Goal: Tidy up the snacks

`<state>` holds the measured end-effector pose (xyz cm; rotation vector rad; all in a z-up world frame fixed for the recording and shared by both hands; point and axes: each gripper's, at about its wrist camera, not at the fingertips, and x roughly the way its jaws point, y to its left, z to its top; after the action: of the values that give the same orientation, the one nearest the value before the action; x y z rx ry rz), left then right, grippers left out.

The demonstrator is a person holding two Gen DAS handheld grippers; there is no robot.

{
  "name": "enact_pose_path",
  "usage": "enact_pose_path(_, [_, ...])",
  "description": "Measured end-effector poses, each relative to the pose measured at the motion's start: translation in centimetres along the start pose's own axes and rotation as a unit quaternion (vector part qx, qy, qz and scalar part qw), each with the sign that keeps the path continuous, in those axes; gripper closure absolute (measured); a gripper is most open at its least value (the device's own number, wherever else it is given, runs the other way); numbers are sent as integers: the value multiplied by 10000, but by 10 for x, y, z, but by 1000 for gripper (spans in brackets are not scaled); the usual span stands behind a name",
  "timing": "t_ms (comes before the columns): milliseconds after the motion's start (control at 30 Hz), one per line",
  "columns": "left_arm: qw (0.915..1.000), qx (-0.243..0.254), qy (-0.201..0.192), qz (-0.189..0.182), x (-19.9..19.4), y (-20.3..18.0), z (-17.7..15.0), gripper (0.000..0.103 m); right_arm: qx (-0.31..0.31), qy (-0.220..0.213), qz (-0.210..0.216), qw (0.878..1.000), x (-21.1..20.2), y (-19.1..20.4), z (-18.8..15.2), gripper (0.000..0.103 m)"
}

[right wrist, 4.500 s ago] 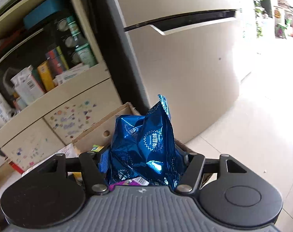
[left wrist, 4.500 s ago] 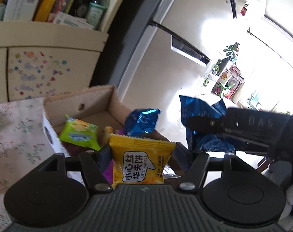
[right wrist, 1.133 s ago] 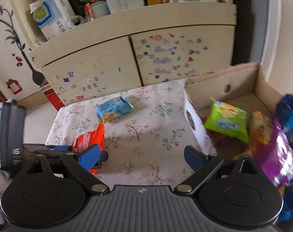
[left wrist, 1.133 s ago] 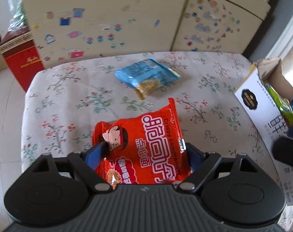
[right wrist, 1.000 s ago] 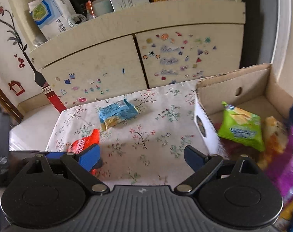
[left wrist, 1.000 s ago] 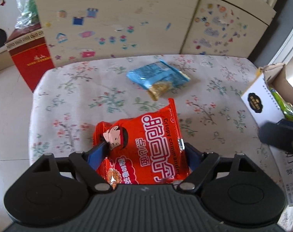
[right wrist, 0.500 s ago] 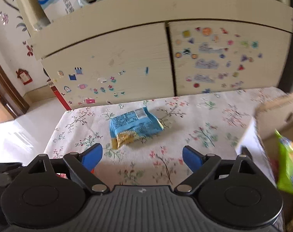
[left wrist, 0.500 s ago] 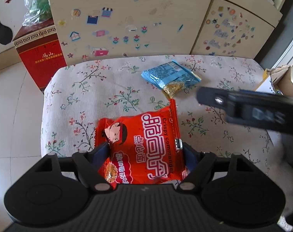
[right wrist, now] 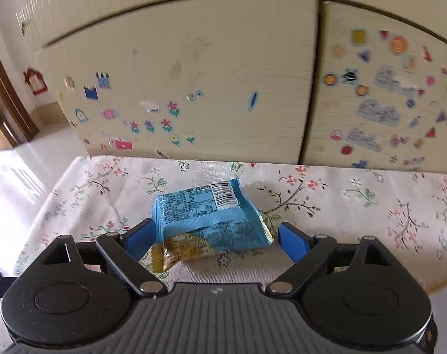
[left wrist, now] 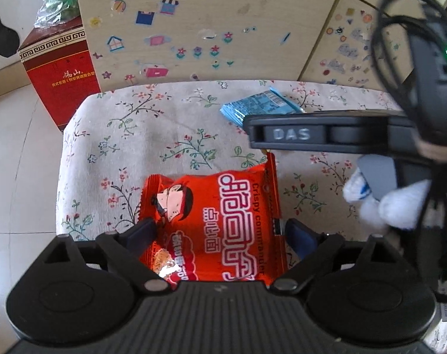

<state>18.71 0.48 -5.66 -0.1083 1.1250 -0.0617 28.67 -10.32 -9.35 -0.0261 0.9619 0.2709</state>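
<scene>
Left gripper [left wrist: 220, 234] points steeply down at the flowered tablecloth [left wrist: 164, 135]. Jaws are opening, spread wide. Red snack packet [left wrist: 214, 224] lies flat on the cloth between the two blue pads; the left pad [left wrist: 142, 231] meets the packet's edge, the right pad stands just clear of the other edge. Not clamped, as far as can be seen.

Ahead of the left gripper and to its right, the right gripper's black body crosses the view, held by a hand in a white glove [left wrist: 383, 203]. It covers part of a blue snack packet [left wrist: 259, 106] farther out on the cloth.

Right gripper [right wrist: 216, 236]: jaws apart, wide. Blue snack packet [right wrist: 208, 215] lies on the cloth between its pads, label and barcode up, clear window end with yellow contents nearest the gripper. Left pad is just beside the packet's edge, contact uncertain; right pad is clear of it.

Beyond both grippers, a pale cabinet [right wrist: 211, 73] with small stickers. A red box [left wrist: 61, 70] stands on the floor, far left of the left gripper.
</scene>
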Motion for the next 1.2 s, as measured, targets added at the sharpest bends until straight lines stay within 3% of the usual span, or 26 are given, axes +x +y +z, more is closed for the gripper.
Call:
enact_pose_path(100, [10000,25,20,91,2,-2,-1,4,-140,-16,-128,9998,6,4,3,14])
enact_pose_path(133, [9999,30,39,127,4,-2,-1,2,-151,-28,-137,9998,5,4,4,22])
enact_pose_path(300, [9984,190,120,516,14,0,-4,1,-272,7,-110,9996,-5,5,0,37])
enact_pose_path(633, [9983,224,40,533,12,-1,-6,0,-135,436,-253,9986,-58,-10,-34,46])
enact_pose_path(767, [9982,250,-38,536,10,-2,-9,0,-127,602,-388,9974,-79,-6,-54,62])
enact_pose_path(867, [9982,286,-75,528,9,-2,-10,0,-230,710,-512,9959,-95,0,-69,62])
enact_pose_path(1000, [9982,333,-77,494,8,-1,-10,0,129,836,-196,9962,-114,-2,-81,59])
enact_pose_path(1067, [9981,383,-81,465,7,-1,-11,0,361,693,60,9969,-121,-6,-83,51])
enact_pose_path(1200, [9980,447,-78,433,6,-1,-12,0,200,242,-120,9994,-127,-8,-73,34])
